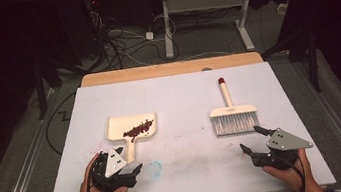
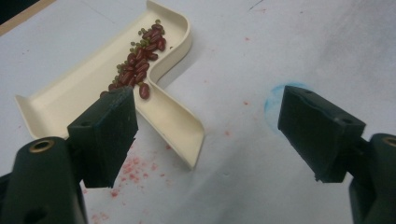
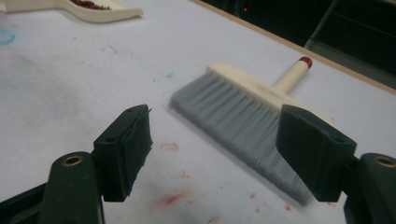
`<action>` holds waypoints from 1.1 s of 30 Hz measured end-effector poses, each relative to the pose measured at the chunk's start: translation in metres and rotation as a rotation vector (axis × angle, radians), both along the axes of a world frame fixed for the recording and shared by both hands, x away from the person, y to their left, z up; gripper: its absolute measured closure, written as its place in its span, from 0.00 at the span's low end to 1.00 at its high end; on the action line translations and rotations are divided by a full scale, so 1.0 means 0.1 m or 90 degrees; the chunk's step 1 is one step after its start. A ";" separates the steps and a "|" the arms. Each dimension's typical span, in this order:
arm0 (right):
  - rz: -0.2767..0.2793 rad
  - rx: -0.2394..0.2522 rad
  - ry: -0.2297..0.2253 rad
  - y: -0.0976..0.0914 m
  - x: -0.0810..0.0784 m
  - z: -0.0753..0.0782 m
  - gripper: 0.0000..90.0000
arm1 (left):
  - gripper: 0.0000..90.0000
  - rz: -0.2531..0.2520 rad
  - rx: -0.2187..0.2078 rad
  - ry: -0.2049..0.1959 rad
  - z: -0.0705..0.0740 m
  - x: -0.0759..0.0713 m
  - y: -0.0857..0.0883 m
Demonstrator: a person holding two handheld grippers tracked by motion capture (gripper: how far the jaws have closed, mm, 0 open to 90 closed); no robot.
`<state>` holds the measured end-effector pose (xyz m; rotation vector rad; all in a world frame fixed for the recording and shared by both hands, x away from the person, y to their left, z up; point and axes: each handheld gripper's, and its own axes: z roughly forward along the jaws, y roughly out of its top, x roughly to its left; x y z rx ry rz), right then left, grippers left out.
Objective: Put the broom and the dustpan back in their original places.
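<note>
A cream dustpan (image 1: 131, 128) lies left of centre on the white table, with a small pile of dark red beans (image 1: 138, 129) in it; its handle (image 1: 129, 151) points toward me. My left gripper (image 1: 127, 171) stands open just beside that handle's end, empty. In the left gripper view the dustpan (image 2: 70, 95) and beans (image 2: 140, 65) lie ahead, the handle tip (image 2: 187, 140) between the jaws. A hand brush (image 1: 233, 116) with grey bristles and a red-tipped cream handle lies at the right. My right gripper (image 1: 251, 140) is open just in front of its bristles (image 3: 238, 126).
The white table cover (image 1: 178, 95) bears faint red specks and a blue ring mark (image 1: 154, 168) near the left gripper. A wooden table edge (image 1: 169, 69) runs along the back. Cables and desk legs stand on the floor beyond.
</note>
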<state>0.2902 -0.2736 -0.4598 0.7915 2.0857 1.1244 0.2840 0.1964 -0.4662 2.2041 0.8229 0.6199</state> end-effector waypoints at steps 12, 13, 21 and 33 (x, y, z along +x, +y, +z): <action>0.020 0.001 -0.015 0.05 -0.04 0.05 0.30 | 0.22 -0.001 0.006 -0.011 0.01 -0.04 0.02; 0.020 0.001 -0.016 0.06 -0.04 0.06 0.30 | 0.22 -0.001 0.009 -0.012 0.01 -0.05 0.02; 0.023 -0.004 -0.019 0.07 -0.05 0.06 0.30 | 0.22 -0.003 0.006 -0.013 0.01 -0.06 0.02; 0.023 -0.005 -0.027 0.07 -0.06 0.08 0.30 | 0.22 -0.006 0.013 -0.007 -0.01 -0.05 0.01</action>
